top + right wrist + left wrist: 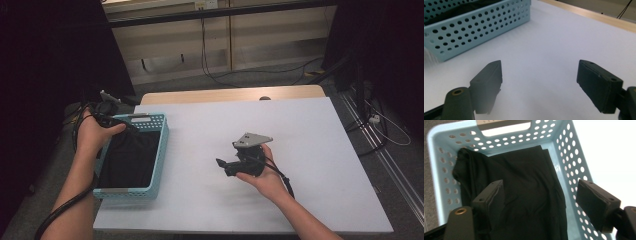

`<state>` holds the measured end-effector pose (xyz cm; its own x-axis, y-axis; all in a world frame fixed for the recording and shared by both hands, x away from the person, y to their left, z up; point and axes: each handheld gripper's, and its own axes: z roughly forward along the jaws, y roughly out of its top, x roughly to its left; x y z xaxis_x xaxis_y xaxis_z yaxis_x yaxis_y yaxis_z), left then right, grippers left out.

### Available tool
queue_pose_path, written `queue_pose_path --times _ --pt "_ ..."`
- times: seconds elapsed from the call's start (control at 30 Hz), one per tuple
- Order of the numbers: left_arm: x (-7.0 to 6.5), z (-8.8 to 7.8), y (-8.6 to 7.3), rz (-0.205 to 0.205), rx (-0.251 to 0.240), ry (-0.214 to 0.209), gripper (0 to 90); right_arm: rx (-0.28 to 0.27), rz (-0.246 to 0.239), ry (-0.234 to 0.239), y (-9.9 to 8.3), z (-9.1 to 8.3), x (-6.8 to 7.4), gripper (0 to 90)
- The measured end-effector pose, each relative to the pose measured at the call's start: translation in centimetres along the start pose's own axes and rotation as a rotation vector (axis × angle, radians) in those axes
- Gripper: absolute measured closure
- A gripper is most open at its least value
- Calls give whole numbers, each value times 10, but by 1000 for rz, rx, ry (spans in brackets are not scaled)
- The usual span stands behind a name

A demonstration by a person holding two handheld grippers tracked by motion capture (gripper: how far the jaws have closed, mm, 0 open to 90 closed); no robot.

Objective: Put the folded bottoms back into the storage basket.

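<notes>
Left tongs [539,202] wide apart, empty, poised directly above black cloth [519,190] inside blue basket [571,152]; cloth's long axis running away from jaws toward far handle; right tongs [539,85] wide apart, empty, over bare table [564,42], basket well off to one side; left hand [97,135] nearer.

We see a white table [310,150] with open room across its middle and right side, where a gripper could pass freely. The one obstacle is the blue basket [161,150] at the left edge; its perforated walls rise around a black cloth [524,190] that covers its floor. The left gripper [540,195] hangs above the cloth with jaws apart, the basket open from above. The right gripper [539,82] stands over bare table, jaws apart, near the basket's side wall.
</notes>
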<state>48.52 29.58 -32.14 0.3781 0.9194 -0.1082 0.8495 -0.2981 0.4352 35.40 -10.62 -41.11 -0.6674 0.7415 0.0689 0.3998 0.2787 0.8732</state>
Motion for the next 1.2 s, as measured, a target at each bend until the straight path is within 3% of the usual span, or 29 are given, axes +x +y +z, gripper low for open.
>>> queue_pose_path --times 0.03,0.13,0.17,0.23,0.33,0.47,0.5,0.67,0.77,0.87,1.03,1.2 --pt "0 3 -2 5 6 -4 270 4 1 -1 -4 -2 -2 201" --pt "-1 14 -10 12 9 -4 403 11 1 -10 -14 -7 -6 199" --pt "-1 17 -13 -2 2 -8 403 12 5 -14 -16 -9 -8 199" --pt "3 26 -20 -19 -28 13 535 17 7 -29 -24 -14 -12 197" --pt "5 34 -25 -40 -25 12 656 19 11 -27 -27 -17 -13 197" --pt "6 52 -34 -51 21 1 839 17 3 -30 -30 -22 -14 195" --pt "6 60 -38 -55 55 4 888 19 4 -38 -31 -23 -16 194" --pt "6 73 -46 -46 97 10 900 28 6 -42 -34 -24 -19 189" --pt "2 82 -50 -52 118 -8 900 35 12 -48 -37 -26 -21 187" --pt "-2 83 -50 -62 112 -23 900 32 12 -49 -37 -28 -21 187" --pt "-15 87 -47 -25 112 -52 900 29 5 -52 -38 -33 -22 184" --pt "-12 85 -44 -43 107 -58 869 28 11 -63 -41 -38 -27 181"
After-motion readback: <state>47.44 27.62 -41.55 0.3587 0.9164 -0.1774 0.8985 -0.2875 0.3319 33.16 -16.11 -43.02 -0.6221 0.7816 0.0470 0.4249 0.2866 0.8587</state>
